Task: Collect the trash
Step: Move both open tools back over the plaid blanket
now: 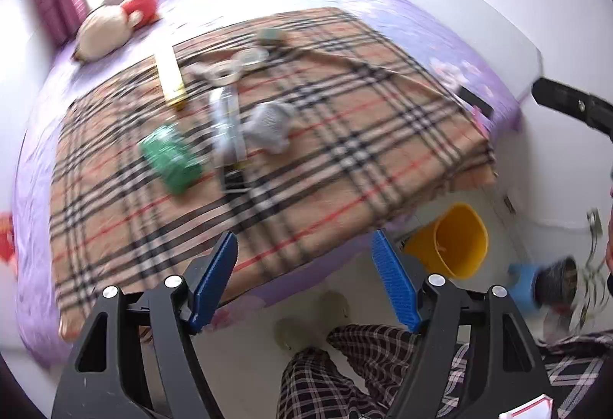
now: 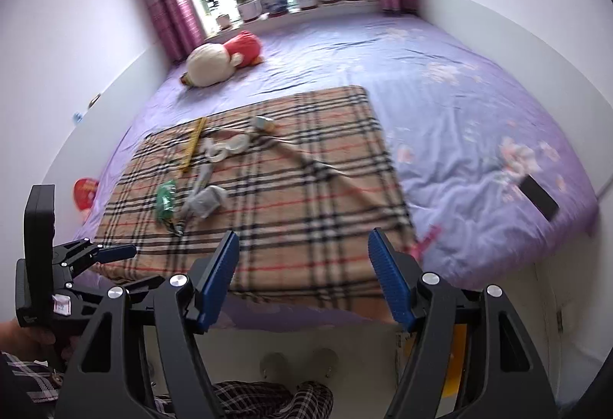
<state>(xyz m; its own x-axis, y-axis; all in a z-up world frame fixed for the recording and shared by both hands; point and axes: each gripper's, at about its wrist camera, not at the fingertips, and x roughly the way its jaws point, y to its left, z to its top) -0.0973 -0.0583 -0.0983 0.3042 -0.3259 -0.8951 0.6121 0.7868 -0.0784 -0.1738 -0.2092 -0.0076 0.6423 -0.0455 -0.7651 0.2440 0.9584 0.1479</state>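
Both hand-held grippers, left (image 1: pixel 304 283) and right (image 2: pixel 302 283), hover agape and empty; trash (image 1: pixel 230 120) litters the blanket (image 1: pixel 345 150) (bucket (image 1: pixel 461 240) waits below). Best approach low, pinching one piece squarely.

A cluster of trash lies on a plaid blanket (image 1: pixel 306 150), left of the frame's centre in the left wrist view. A crumpled green wrapper (image 1: pixel 170 158) sits lowest and furthest left. Just right of it lies a pale, flattened clear packet (image 1: pixel 226 127), with a crumpled grey-white wad (image 1: pixel 270 129) touching its right side. Above them a long yellow box (image 1: pixel 170 79) lies flat, angled up the frame. Two round clear lids or cups (image 1: pixel 237 68) rest right of it, and a small greenish lump (image 1: pixel 270 36) sits highest. An open yellow bucket (image 1: pixel 456 239) stands on the floor at lower right.
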